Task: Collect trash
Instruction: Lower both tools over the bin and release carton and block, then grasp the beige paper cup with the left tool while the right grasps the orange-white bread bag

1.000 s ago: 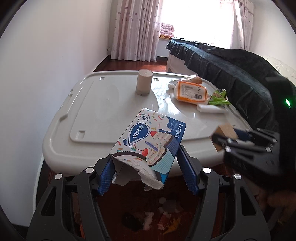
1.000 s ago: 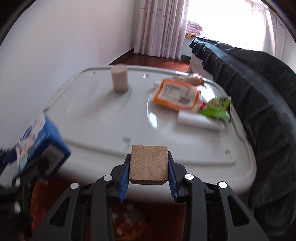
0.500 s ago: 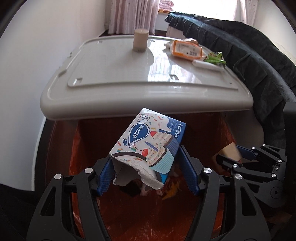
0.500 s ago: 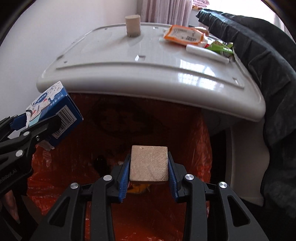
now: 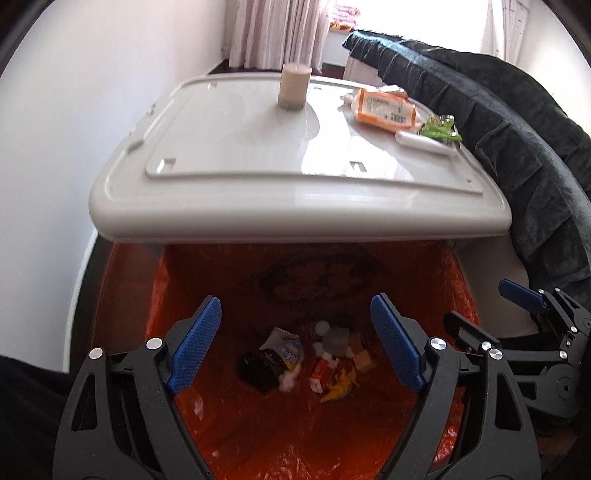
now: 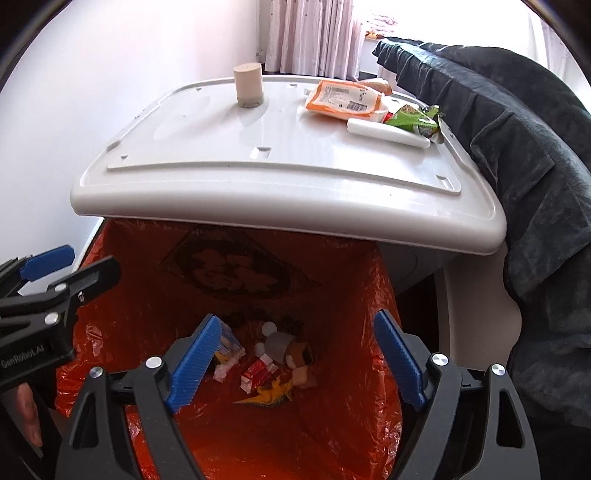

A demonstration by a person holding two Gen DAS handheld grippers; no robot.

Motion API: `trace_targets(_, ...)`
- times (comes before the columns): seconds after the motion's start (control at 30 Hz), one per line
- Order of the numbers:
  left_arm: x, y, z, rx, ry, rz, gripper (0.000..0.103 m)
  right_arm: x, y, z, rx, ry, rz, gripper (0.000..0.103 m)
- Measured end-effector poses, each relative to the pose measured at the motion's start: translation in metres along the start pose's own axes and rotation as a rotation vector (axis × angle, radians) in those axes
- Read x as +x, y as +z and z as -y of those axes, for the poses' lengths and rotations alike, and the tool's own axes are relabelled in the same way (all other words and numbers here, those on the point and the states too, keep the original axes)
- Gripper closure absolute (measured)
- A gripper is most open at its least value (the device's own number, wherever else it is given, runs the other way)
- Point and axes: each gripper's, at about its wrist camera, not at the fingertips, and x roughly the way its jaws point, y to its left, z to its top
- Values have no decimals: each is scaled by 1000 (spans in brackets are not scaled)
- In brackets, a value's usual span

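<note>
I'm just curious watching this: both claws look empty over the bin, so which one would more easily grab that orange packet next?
Probably the right gripper: the orange packet lies on the table's right side; the left gripper hangs further left.

Blown-out window (image 5: 413, 18) backlight, fisheye-dark corners, perhaps slightly soft

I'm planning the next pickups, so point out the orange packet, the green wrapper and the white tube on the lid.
orange packet (image 6: 341, 98), right wrist view, middle of its face
green wrapper (image 6: 415, 120), right wrist view, its centre
white tube (image 6: 388, 133), right wrist view, mid-length
</note>
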Motion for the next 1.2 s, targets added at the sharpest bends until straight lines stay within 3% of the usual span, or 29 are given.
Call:
trace_targets(0.2, -9, 45, 0, 27, 28, 113, 21, -16, 22, 8, 4, -21, 88, 20)
trace_targets(0.3, -8, 78, -4, 1, 23, 171, 16, -26, 44, 16, 18, -33, 145, 19)
trace_targets(0.5, 25, 148, -1, 11, 11, 237, 15, -35, 85, 36, 64, -39, 227, 17)
trace_targets(0.7, 96, 200, 10, 70, 45, 214, 15, -21, 113, 54, 122, -23, 243, 17)
trace_targets(0.87, 152, 233, 8, 49, 61, 175, 15, -5, 118, 59, 122, -15, 225, 17)
trace_targets(1.2, 204, 268, 8, 32, 95, 161, 15, 11, 115, 63, 139, 31, 175, 17)
